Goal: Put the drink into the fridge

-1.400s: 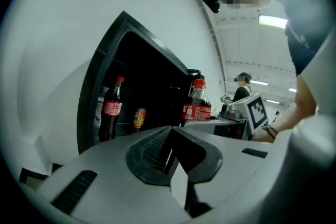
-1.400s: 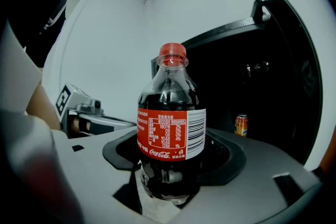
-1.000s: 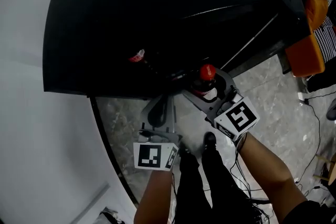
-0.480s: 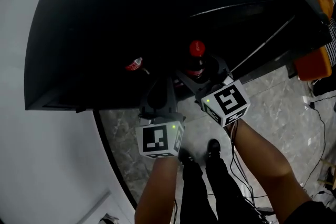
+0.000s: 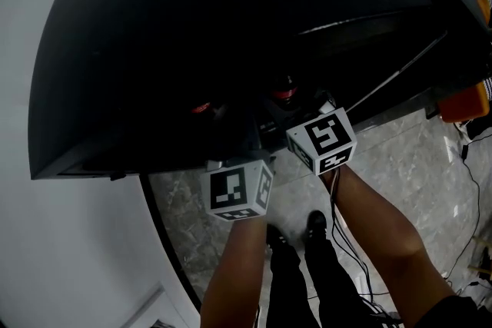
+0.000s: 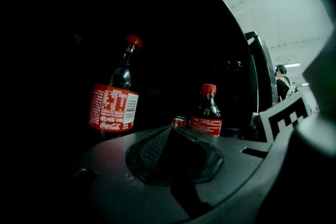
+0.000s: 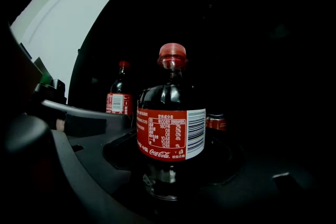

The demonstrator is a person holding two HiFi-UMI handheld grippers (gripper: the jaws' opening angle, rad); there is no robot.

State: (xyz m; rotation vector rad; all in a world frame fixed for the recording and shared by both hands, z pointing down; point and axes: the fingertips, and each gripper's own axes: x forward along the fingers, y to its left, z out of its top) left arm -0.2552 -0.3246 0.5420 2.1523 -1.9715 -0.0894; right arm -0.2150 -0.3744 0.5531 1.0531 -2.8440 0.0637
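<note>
My right gripper [image 7: 169,173] is shut on a cola bottle [image 7: 171,134] with a red cap and red label, held upright inside the dark fridge [image 5: 154,27]. In the head view only that bottle's cap [image 5: 284,93] shows above the right marker cube [image 5: 321,139]. My left gripper [image 6: 170,134] is shut with nothing in it, just left of the held bottle [image 6: 208,115]. A second cola bottle [image 6: 116,99] stands farther in on the left, its cap [image 5: 201,107] faint in the dark. A third bottle's label [image 7: 216,122] peeks out behind the held one.
The fridge's open door [image 5: 400,73] runs along the right. Grey marble floor [image 5: 400,157] lies below, with the person's legs and shoes [image 5: 315,223] on it. A white wall [image 5: 61,242] is on the left. An orange thing [image 5: 465,104] sits at the right edge.
Both grippers have moved forward into the fridge. The held bottle went from the fridge's front edge into the dark interior, beside the bottle standing there.
</note>
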